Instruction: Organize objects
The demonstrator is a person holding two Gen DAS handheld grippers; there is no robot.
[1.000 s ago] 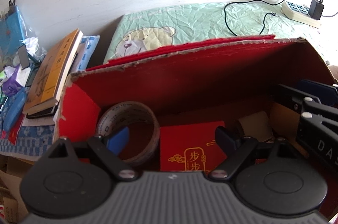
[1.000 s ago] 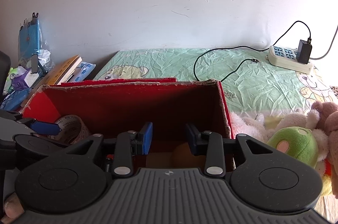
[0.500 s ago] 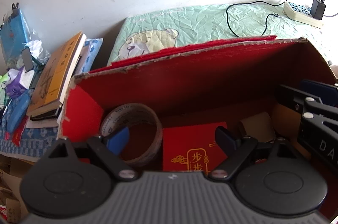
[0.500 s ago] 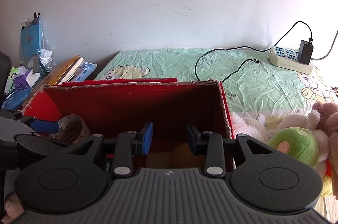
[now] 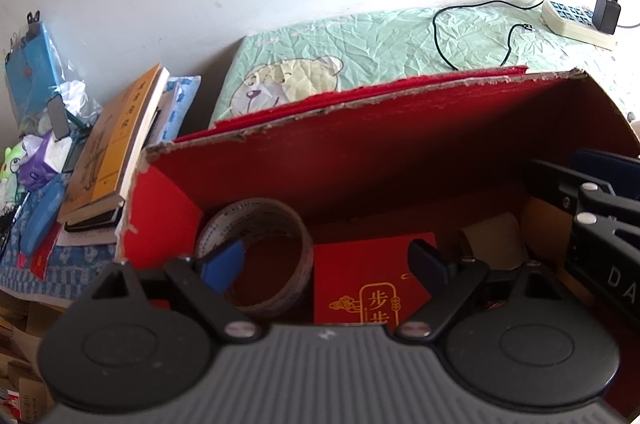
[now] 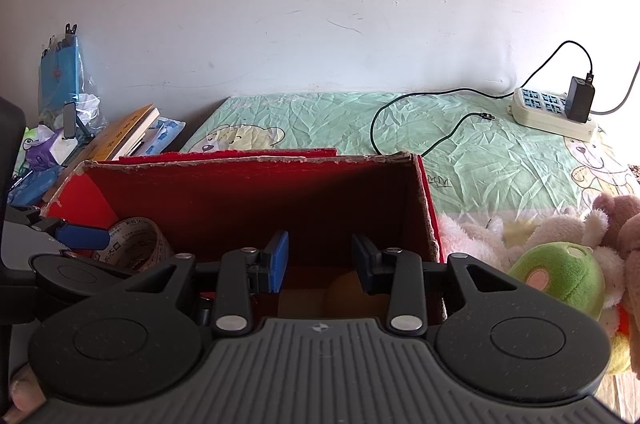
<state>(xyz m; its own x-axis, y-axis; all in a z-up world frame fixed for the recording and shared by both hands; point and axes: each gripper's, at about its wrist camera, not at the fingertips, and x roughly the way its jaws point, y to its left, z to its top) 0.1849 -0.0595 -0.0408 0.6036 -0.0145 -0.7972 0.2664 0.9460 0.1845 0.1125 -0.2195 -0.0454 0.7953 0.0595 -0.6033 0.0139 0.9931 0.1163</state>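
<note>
A red cardboard box stands open on the bed. Inside it lie a roll of clear tape, a red booklet with gold characters and a brown cardboard roll. My left gripper hangs over the box's left half, jaws wide open; its blue pad is in front of the tape roll, gripping nothing. My right gripper is over the box's right half, open with nothing between its pads. The tape roll and the left gripper's blue finger show in the right wrist view.
Books and blue packets are stacked left of the box. A green bear-print sheet covers the bed behind it, with a power strip and black cable. Plush toys lie right of the box. A white wall stands behind.
</note>
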